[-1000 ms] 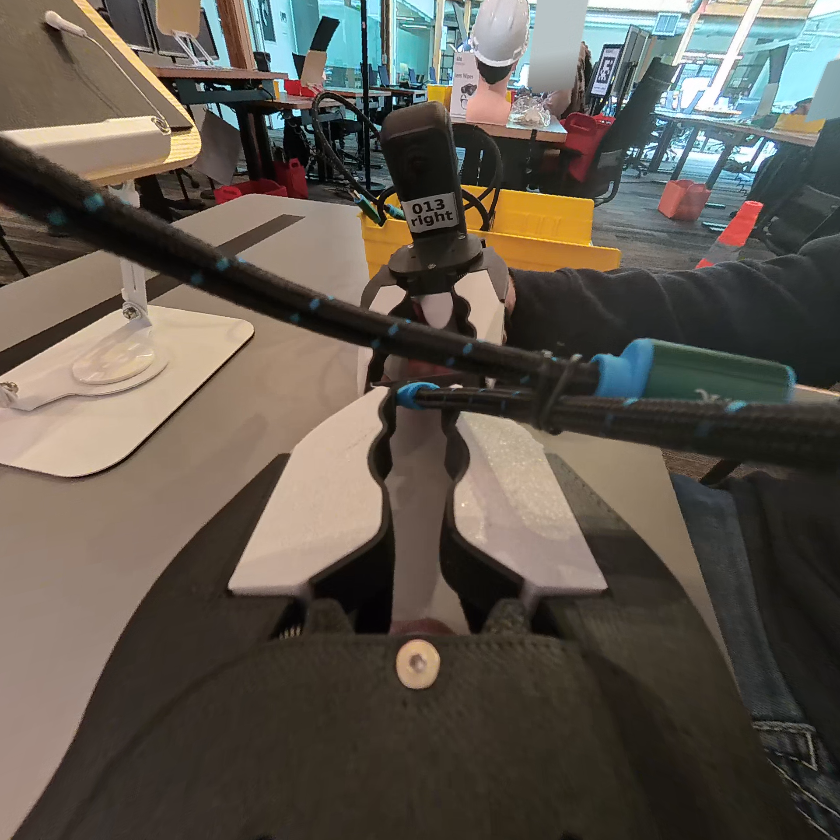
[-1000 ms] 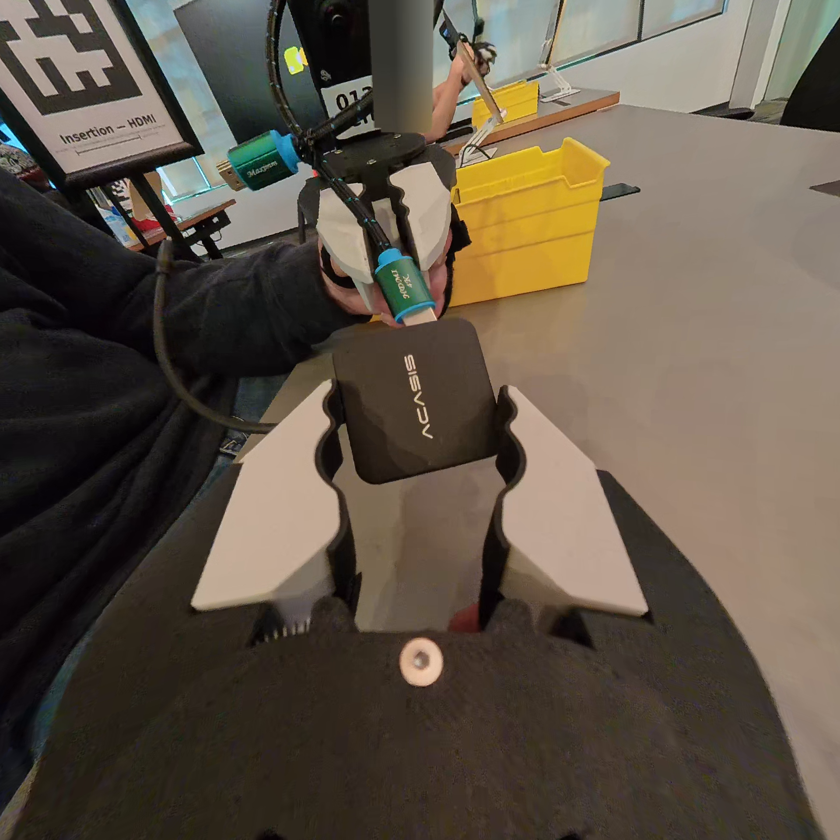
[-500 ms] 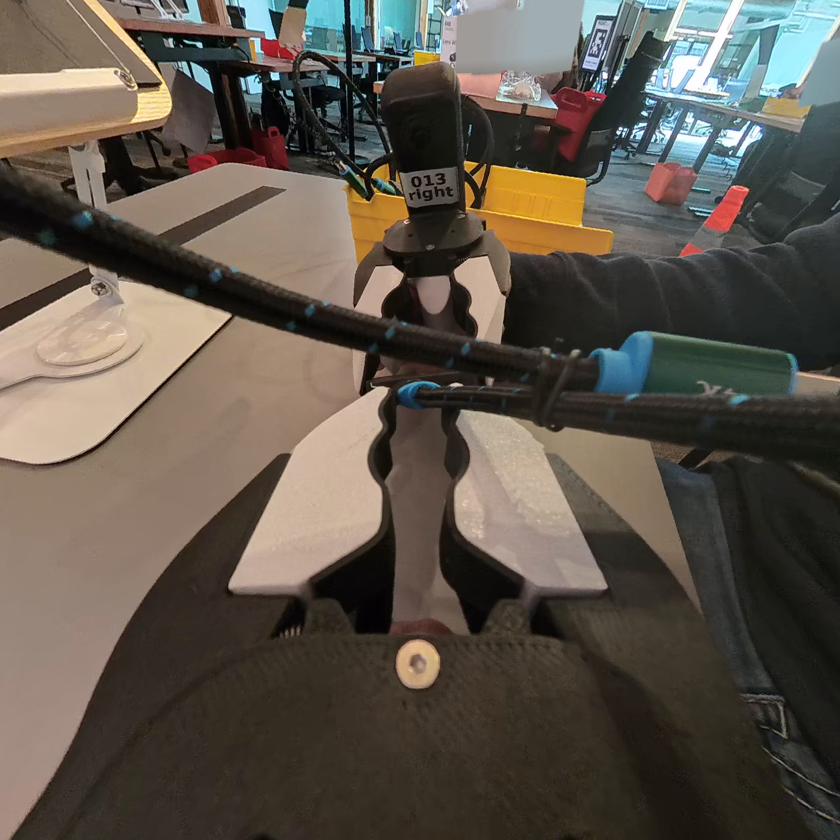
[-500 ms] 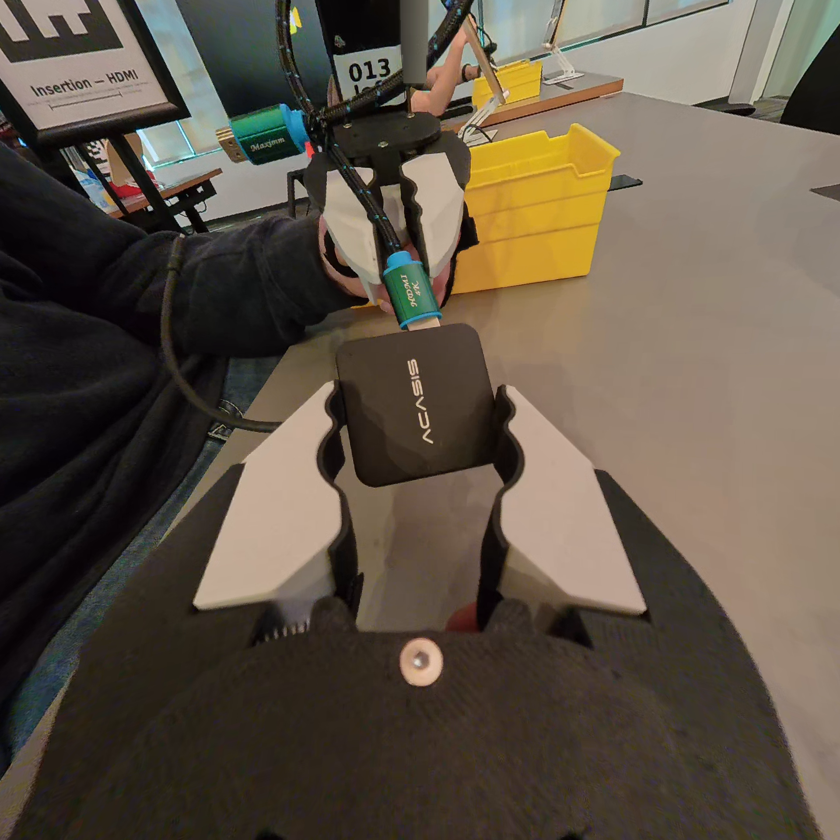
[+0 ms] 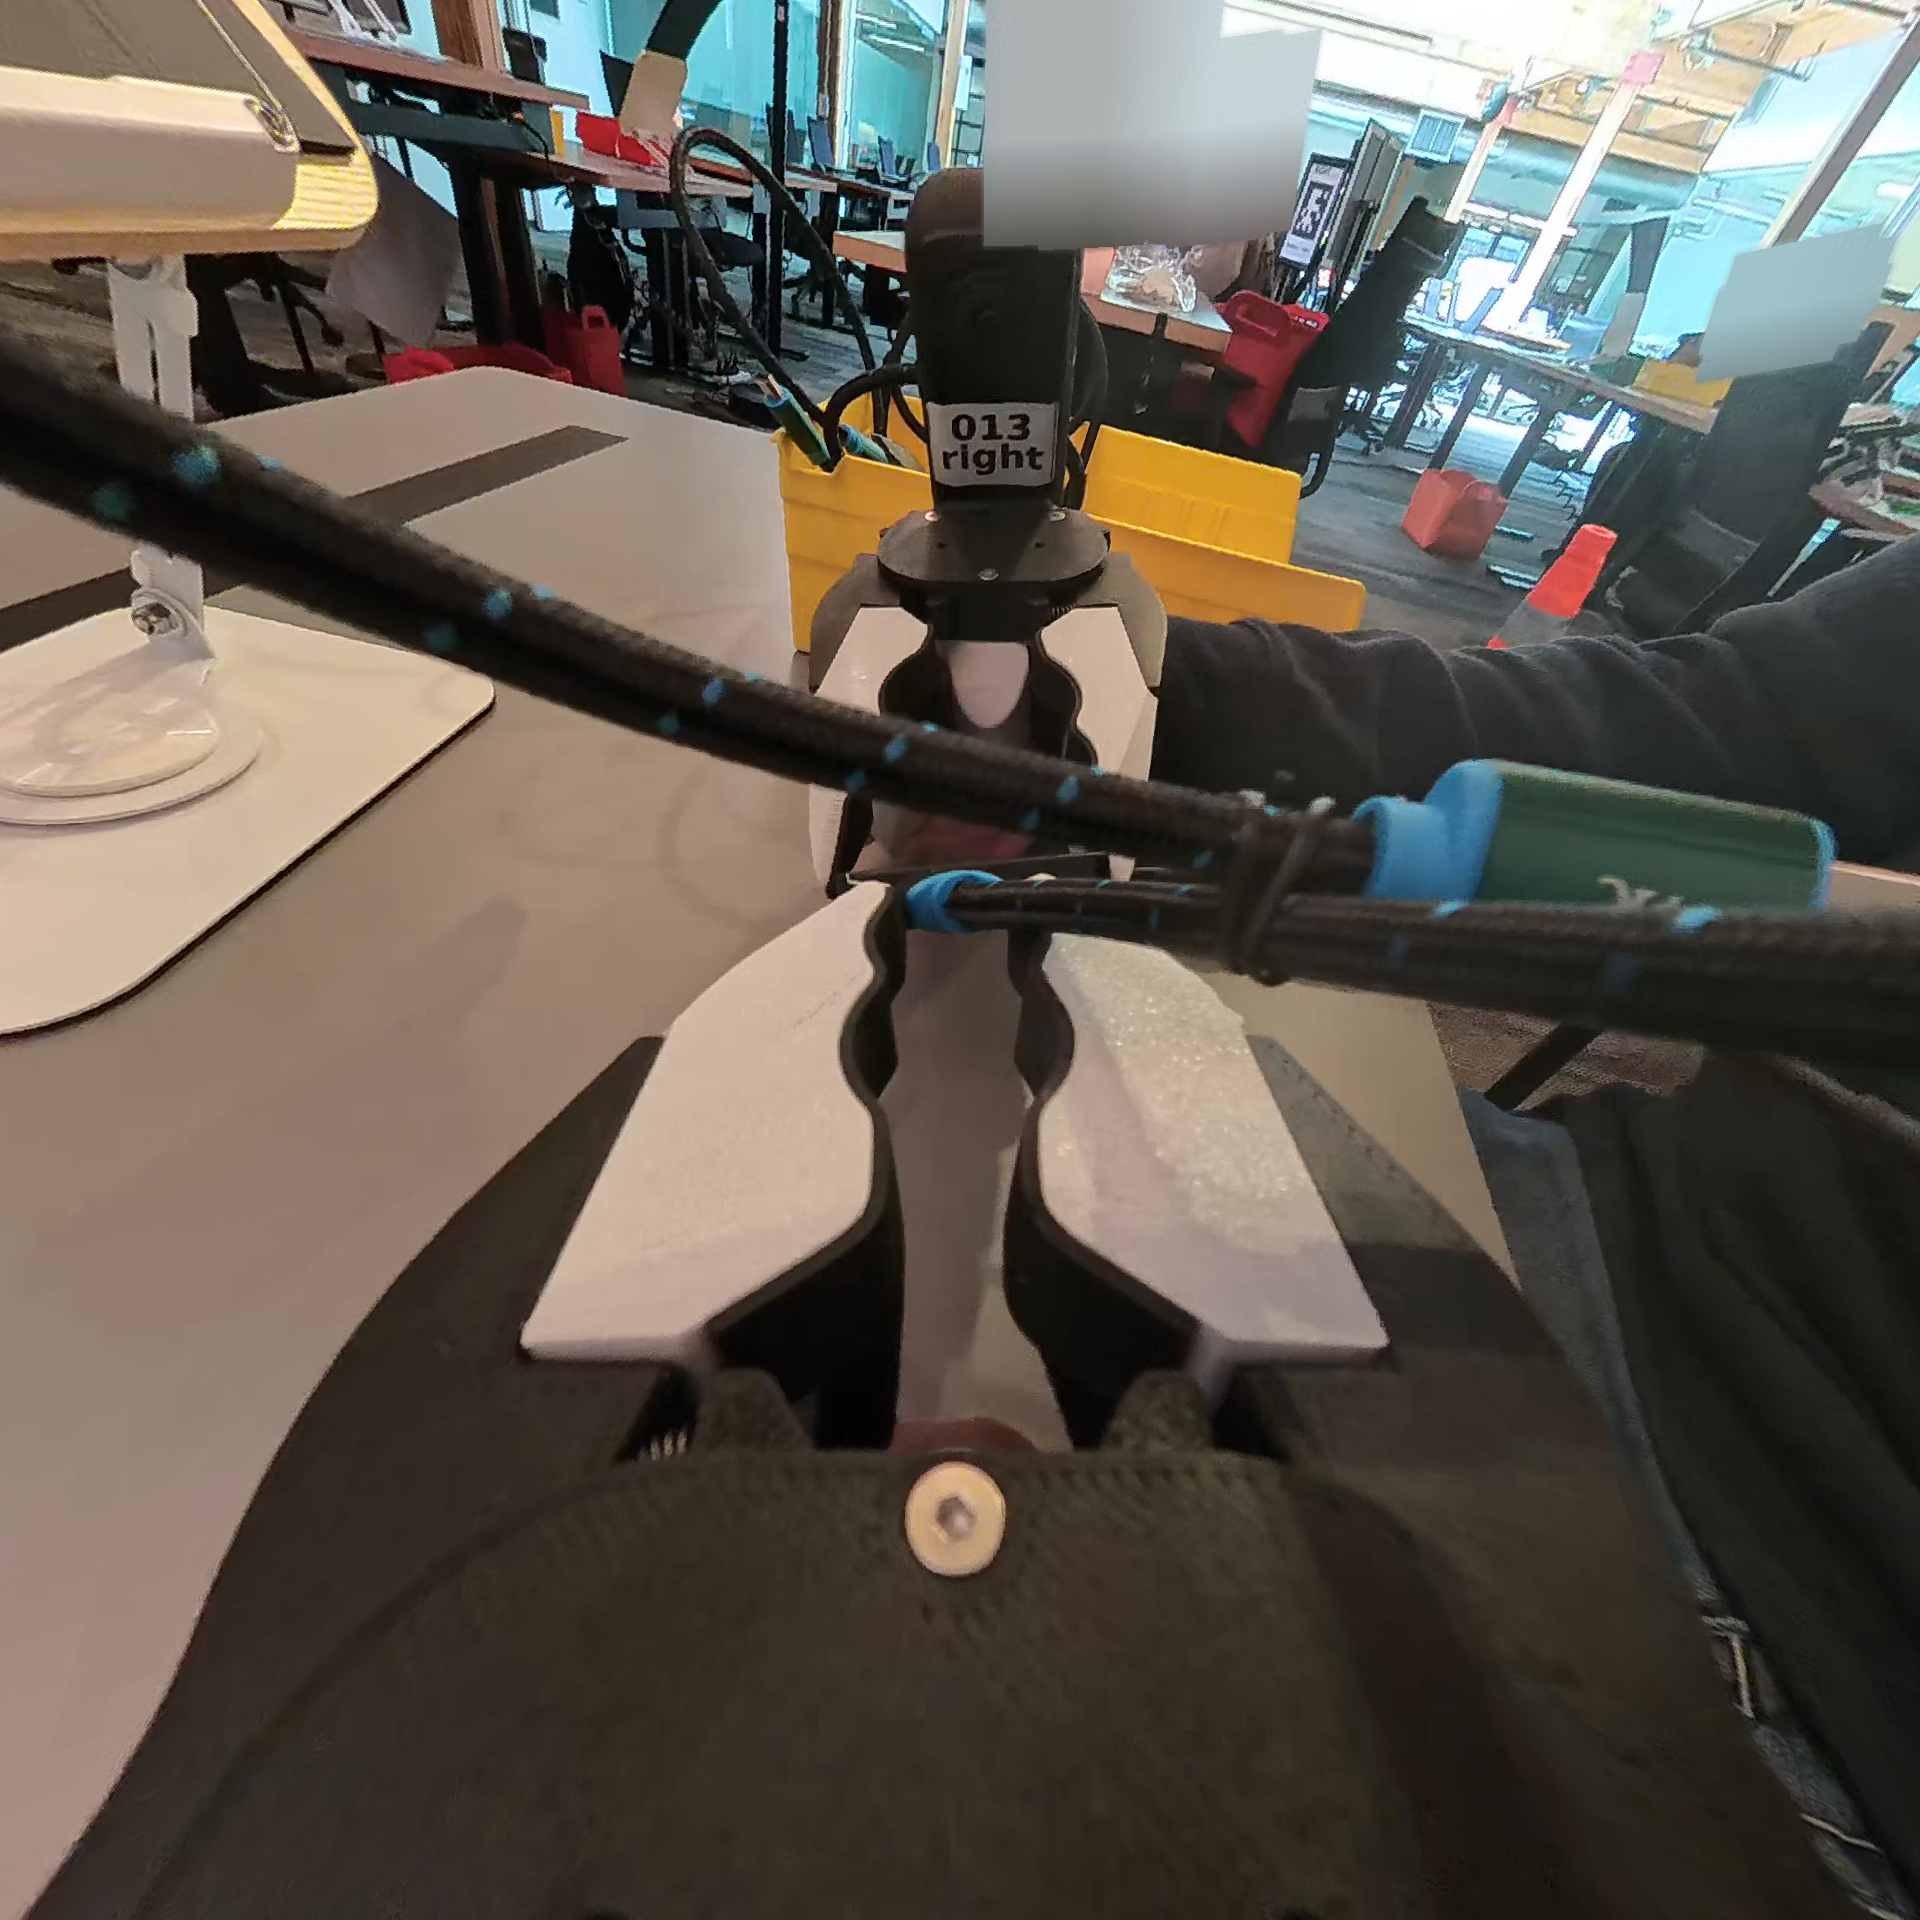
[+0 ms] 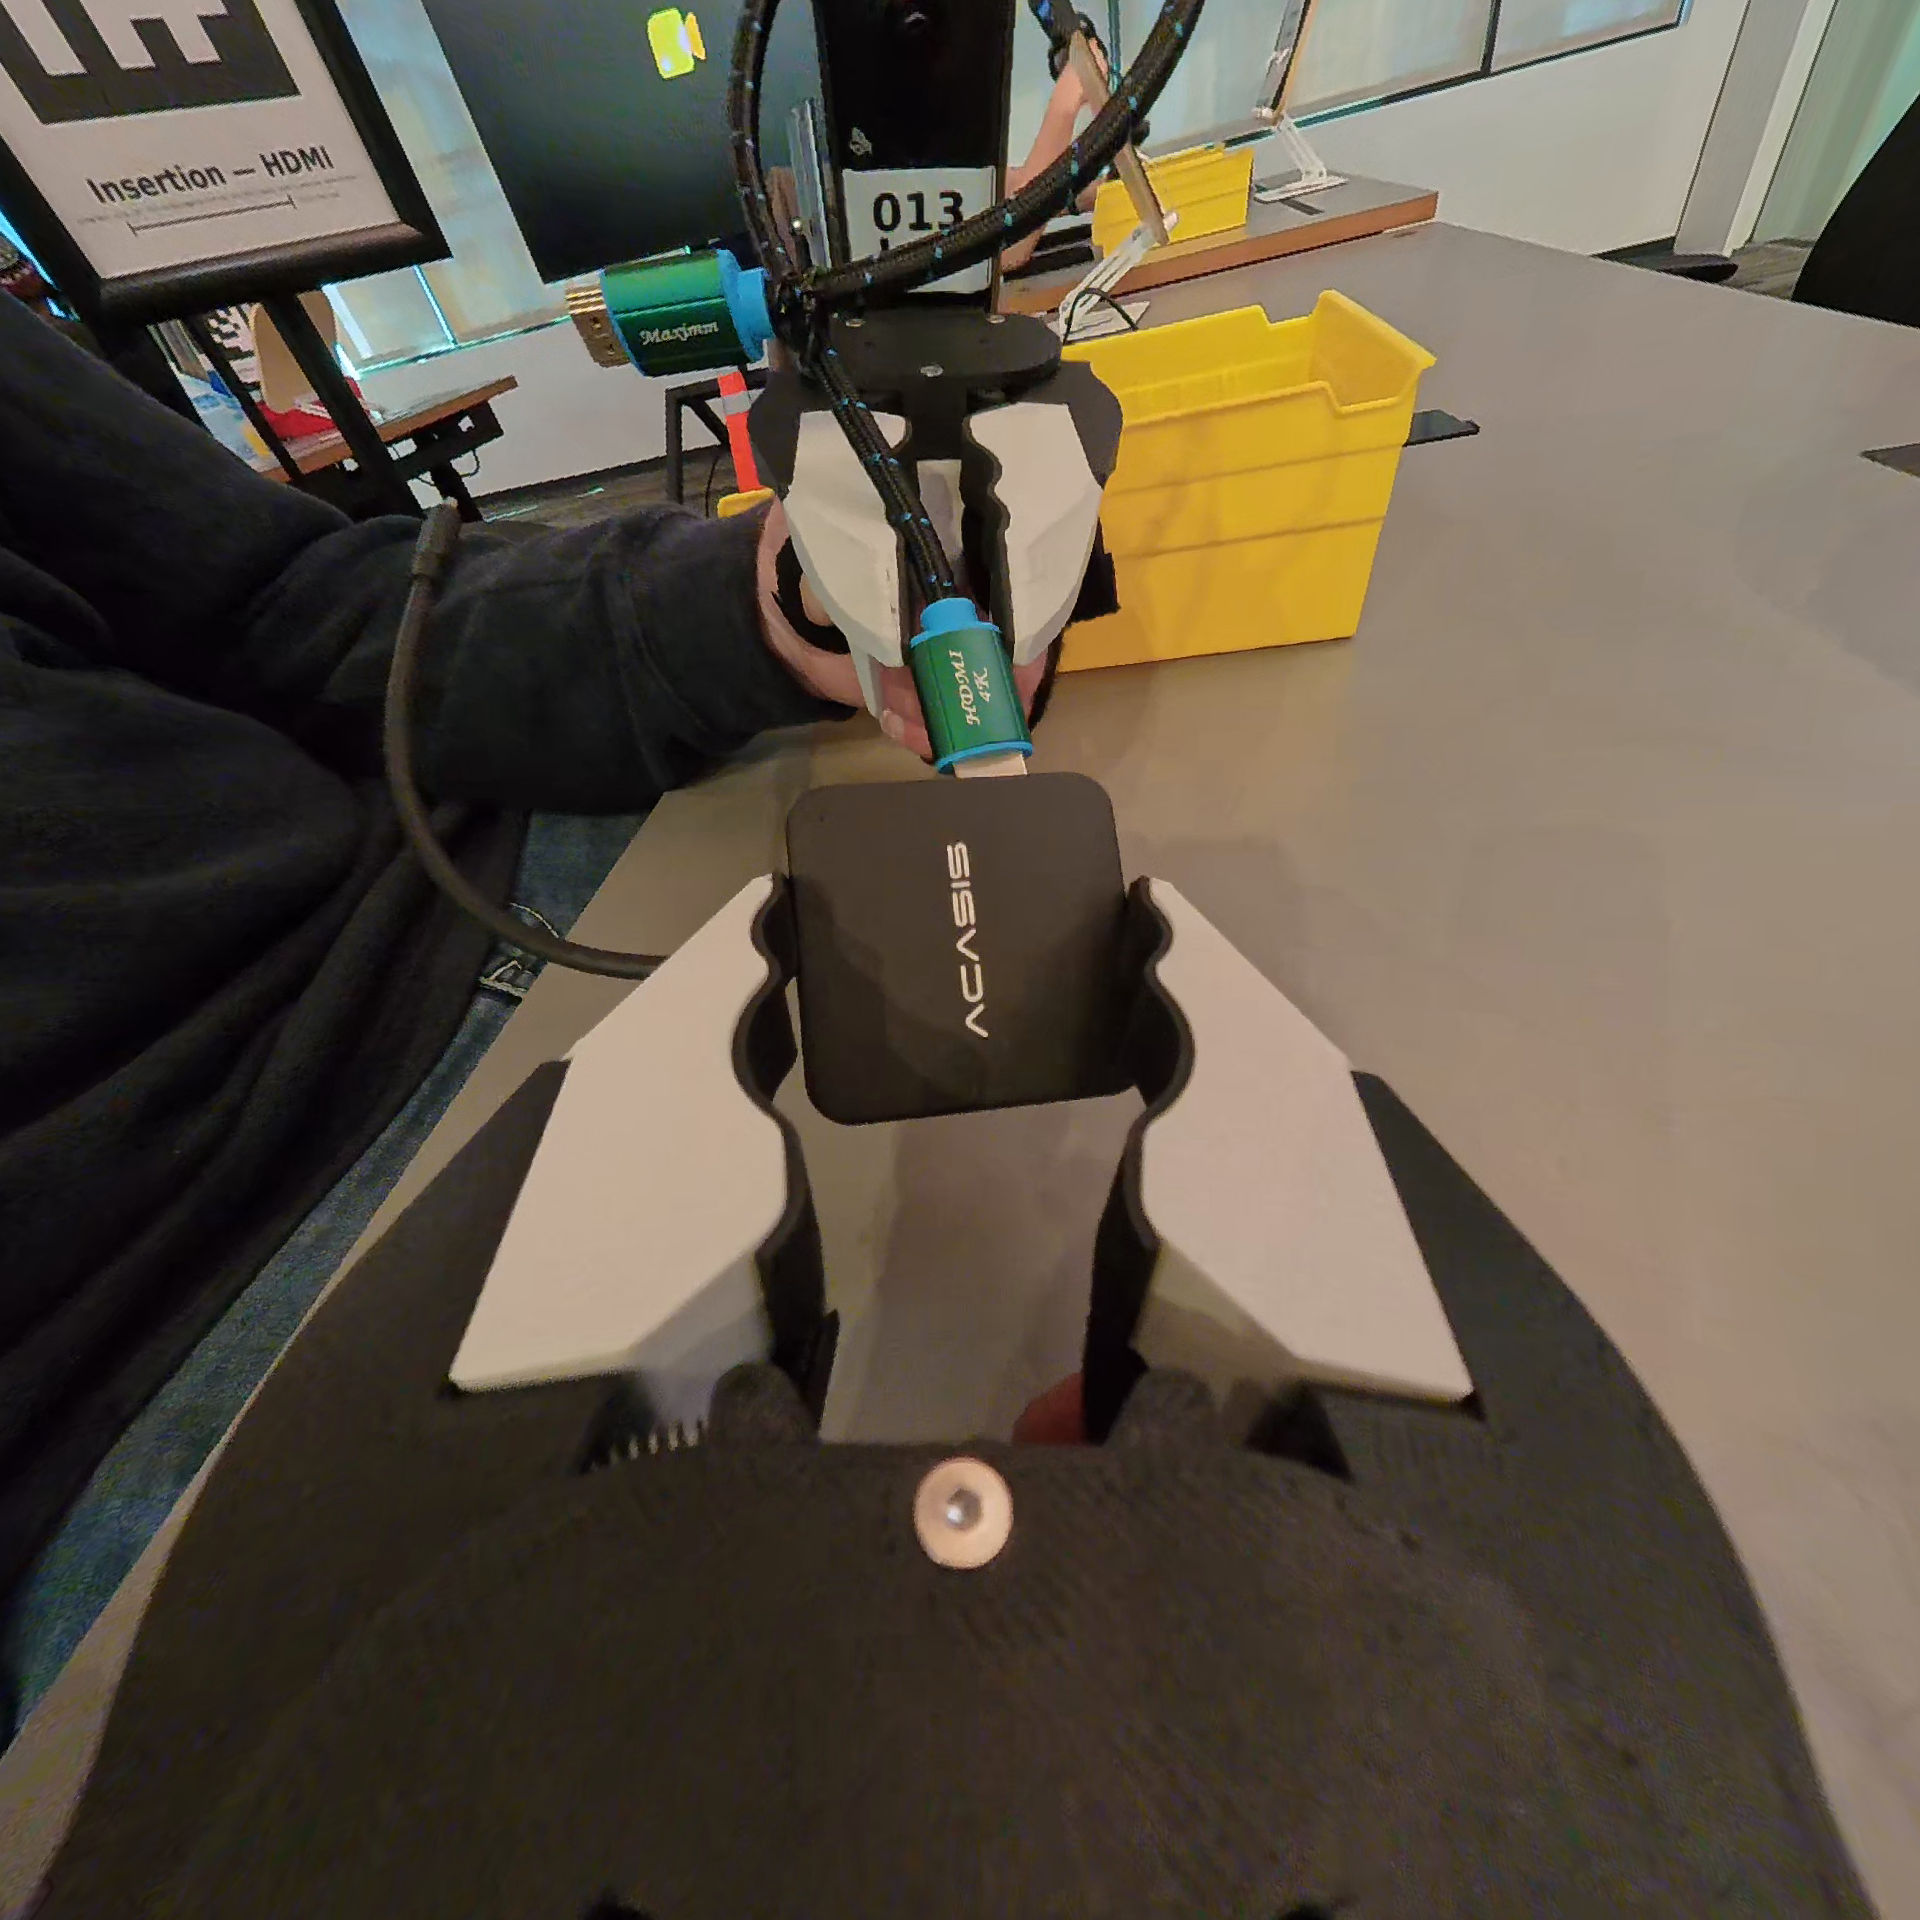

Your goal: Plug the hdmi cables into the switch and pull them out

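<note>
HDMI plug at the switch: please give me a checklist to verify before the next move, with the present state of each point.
1. Right gripper clamps the black switch on both sides: ok.
2. Left gripper holds the green plug: ok.
3. Metal tip of the plug meets the switch's far edge: ok.
4. Plug fully seated: not ok, bare metal shows.
5. Plug in line with the port: cannot tell, the port is hidden.
6. Spare plug, tied to the cable, hangs away from the switch: ok.
</note>
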Motion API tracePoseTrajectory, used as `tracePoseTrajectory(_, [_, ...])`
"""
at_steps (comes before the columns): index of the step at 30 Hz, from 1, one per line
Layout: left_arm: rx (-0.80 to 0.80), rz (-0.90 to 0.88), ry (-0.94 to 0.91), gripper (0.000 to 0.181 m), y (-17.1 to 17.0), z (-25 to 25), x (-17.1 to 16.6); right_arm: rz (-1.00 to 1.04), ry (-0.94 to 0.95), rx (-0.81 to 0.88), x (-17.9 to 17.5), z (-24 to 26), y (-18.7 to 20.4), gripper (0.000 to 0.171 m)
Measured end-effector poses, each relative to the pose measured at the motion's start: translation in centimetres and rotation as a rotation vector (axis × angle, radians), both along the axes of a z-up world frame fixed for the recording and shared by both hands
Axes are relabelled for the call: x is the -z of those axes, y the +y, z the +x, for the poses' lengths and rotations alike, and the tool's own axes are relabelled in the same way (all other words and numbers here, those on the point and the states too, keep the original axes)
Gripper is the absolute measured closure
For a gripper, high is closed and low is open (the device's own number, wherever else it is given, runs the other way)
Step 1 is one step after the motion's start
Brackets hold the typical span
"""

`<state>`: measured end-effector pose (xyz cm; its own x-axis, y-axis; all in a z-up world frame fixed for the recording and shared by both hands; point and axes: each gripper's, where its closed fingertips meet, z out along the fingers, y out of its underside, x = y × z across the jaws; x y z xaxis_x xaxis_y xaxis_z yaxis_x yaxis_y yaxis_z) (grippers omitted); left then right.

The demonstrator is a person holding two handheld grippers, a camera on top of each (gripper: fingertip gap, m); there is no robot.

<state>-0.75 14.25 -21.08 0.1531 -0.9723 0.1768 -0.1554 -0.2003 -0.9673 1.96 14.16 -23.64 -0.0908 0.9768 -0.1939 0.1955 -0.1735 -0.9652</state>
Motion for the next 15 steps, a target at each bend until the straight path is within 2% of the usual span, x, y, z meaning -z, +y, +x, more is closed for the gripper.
tracePoseTrajectory(15, [0.006, -0.039, -0.026, 0.162, 0.02, 0.12, 0.13, 0.037, -0.011, 0.003, 0.16, -0.06, -0.15, 0.111])
